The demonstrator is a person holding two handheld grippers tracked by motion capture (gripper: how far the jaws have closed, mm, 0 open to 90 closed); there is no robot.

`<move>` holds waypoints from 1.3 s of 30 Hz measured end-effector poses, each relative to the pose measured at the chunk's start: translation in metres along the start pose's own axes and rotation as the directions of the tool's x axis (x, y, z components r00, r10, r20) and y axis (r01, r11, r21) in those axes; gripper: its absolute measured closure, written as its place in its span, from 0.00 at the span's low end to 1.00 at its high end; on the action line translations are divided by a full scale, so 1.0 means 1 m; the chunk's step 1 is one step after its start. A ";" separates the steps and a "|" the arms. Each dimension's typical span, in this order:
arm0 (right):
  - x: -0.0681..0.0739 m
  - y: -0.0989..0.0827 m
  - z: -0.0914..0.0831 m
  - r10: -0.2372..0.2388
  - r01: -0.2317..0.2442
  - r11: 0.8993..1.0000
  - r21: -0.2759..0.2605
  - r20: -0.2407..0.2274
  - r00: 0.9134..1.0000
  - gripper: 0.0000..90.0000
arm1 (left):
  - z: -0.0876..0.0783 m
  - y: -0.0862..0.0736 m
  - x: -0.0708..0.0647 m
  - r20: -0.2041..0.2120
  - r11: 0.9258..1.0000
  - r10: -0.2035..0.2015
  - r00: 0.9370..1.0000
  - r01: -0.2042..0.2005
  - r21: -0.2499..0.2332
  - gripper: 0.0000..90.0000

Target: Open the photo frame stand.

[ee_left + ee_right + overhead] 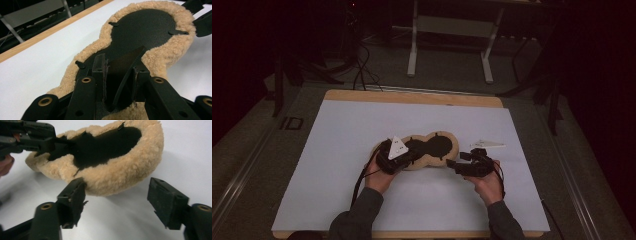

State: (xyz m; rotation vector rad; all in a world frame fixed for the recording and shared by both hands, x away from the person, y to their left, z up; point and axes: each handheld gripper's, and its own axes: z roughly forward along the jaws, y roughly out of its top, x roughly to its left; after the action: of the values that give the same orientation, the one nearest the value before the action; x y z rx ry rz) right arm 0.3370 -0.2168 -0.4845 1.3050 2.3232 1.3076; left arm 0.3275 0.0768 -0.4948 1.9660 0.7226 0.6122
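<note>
I see a white sheet covering a light wooden table top, whose bare edge shows along the far side. Around the table the room is dark: grey floor, a tangle of black cables at the far left, and the pale metal legs of a second table beyond the middle.

On the sheet, a little right of the centre, lies a peanut-shaped pad with a black textured face and a tan fleece border. Its border is curly and thick all the way round; small black tabs stick out from the dark face onto the fleece. Part of the black face is lifted off the fleece at the left end.

My left gripper sits over the pad's left end. In the left gripper view its jaws are clamped on a raised flap of the black face, pads pressing both sides.

My right gripper is at the pad's right end. In the right gripper view its jaws stand wide apart, the fleece edge just beyond them, nothing pinched between the pads.
</note>
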 end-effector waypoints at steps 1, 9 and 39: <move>0.000 0.002 0.000 0.004 -0.004 1.000 -0.005 -0.007 1.000 0.31 | -0.001 -0.001 0.000 0.000 1.000 -0.001 1.000 0.001 -0.004 0.79; 0.004 0.018 0.004 0.039 -0.040 0.999 -0.016 -0.019 0.999 0.22 | -0.006 -0.007 -0.002 0.009 1.000 0.008 1.000 -0.007 -0.029 0.79; -0.012 0.024 0.010 0.222 -0.228 0.974 0.000 -0.229 0.948 0.57 | -0.025 -0.013 -0.009 0.049 0.999 -0.048 0.998 0.049 -0.009 0.53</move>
State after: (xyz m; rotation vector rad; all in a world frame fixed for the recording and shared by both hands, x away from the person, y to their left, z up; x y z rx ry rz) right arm 0.3645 -0.2138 -0.4752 1.5231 2.3457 1.6317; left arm 0.3010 0.0905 -0.4959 1.9413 0.7331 0.5355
